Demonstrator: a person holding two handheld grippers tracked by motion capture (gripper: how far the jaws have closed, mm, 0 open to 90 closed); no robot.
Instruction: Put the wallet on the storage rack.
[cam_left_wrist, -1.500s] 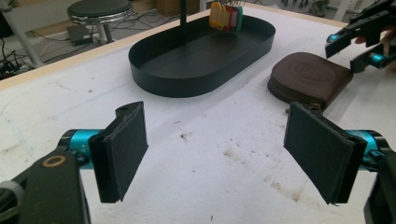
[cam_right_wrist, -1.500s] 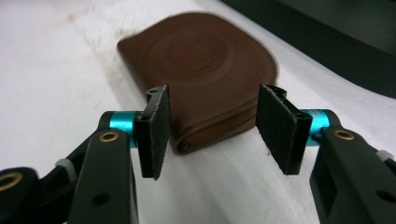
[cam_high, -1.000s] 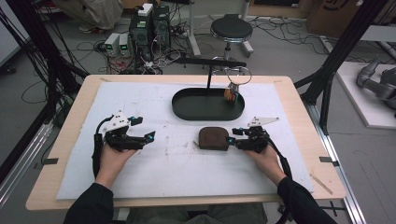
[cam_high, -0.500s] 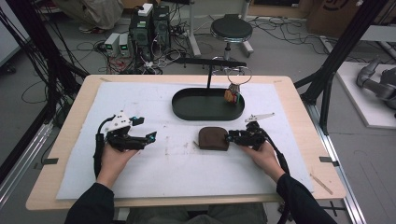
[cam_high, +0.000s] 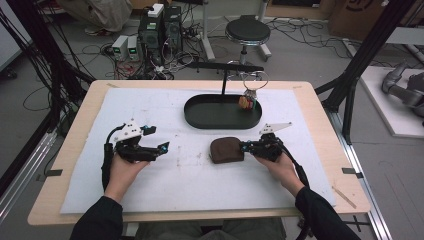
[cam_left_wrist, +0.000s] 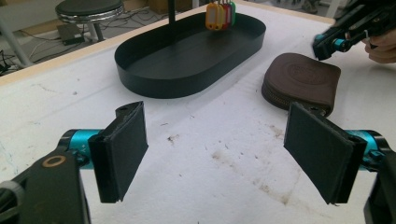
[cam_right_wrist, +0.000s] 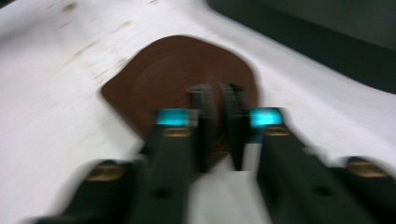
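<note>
right gripper (cam_high: 244, 147): jaws nearly together at pouch (cam_high: 226, 149) edge, frame centre, grip unclear | left gripper (cam_high: 162, 147): jaws wide apart, left-centre | tray (cam_high: 200, 117): upper centre

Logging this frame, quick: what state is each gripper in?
Left gripper: open, empty.
Right gripper: nearly shut at the pouch; grip cannot be told.

i see right gripper (cam_high: 245, 146) at brown pouch (cam_high: 226, 149); left gripper (cam_high: 162, 148) apart, near black tray (cam_high: 200, 120).
</note>
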